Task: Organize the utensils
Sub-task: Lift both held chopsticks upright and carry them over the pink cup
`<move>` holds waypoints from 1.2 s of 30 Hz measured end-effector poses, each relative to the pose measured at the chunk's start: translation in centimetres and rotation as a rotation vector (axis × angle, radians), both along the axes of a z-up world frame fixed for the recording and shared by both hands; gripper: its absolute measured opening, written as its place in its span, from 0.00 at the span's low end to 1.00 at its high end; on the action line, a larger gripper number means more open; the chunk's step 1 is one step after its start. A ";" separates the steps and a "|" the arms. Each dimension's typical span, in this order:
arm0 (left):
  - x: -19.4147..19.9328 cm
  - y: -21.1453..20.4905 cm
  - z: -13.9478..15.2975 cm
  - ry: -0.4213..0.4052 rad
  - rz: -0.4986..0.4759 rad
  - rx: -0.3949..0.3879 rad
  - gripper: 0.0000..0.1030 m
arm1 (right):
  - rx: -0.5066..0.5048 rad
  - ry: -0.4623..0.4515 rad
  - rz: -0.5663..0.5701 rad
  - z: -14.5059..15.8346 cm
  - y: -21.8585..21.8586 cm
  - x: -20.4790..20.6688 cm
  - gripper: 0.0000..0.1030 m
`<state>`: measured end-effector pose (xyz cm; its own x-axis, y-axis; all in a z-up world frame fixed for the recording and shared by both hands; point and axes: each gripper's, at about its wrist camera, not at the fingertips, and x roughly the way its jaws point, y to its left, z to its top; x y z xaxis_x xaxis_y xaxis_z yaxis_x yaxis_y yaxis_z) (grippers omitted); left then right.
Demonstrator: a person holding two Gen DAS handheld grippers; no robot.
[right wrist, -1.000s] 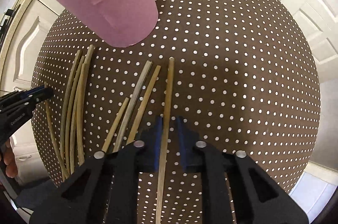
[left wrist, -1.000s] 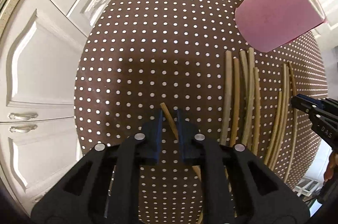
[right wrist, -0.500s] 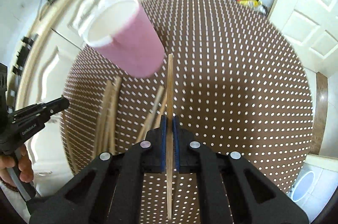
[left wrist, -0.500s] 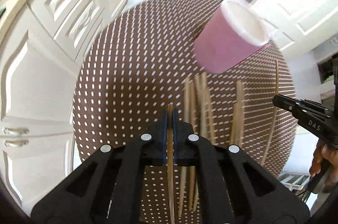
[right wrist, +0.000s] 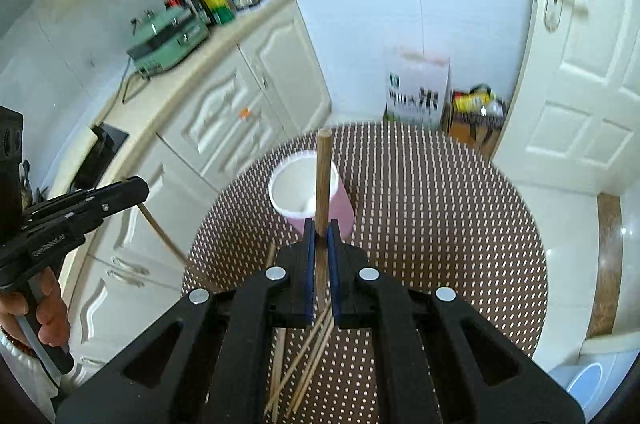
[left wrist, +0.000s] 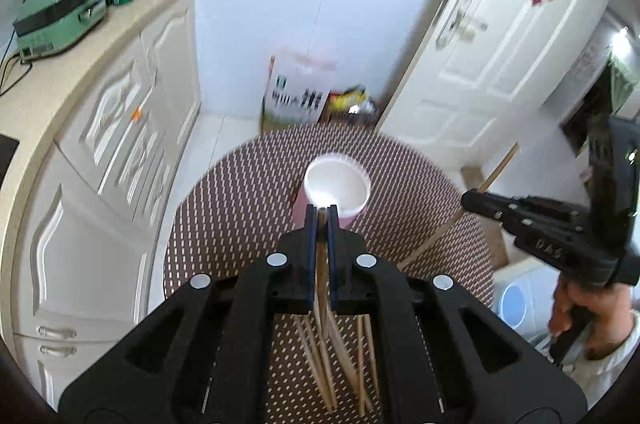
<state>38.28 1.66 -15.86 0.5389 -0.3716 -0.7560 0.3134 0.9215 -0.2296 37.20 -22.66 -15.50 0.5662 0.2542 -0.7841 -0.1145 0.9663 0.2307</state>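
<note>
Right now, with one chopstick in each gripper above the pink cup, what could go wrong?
1. The pink cup looks light; a chopstick hitting its rim may tip it.
2. The left gripper and right gripper approach the same opening, so the sticks may collide.
3. The loose chopsticks lying nearby may get knocked.

One cup (left wrist: 337, 184), several chopsticks (left wrist: 320, 356)

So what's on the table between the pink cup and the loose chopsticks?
Nothing: in the right wrist view only bare dotted tablecloth separates the pink cup from the loose chopsticks.
</note>
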 end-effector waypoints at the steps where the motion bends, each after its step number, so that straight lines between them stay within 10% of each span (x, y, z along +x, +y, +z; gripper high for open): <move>1: 0.0 0.0 0.8 -0.022 0.001 -0.010 0.05 | -0.001 -0.015 0.001 0.2 0.1 0.1 0.05; 18: 2.9 -1.4 7.0 -0.247 0.058 -0.131 0.05 | -0.019 -0.243 0.024 6.6 0.9 3.3 0.05; 36: 5.7 -2.2 -1.7 -0.077 0.078 -0.001 0.05 | 0.017 -0.075 -0.002 -0.1 0.8 5.3 0.05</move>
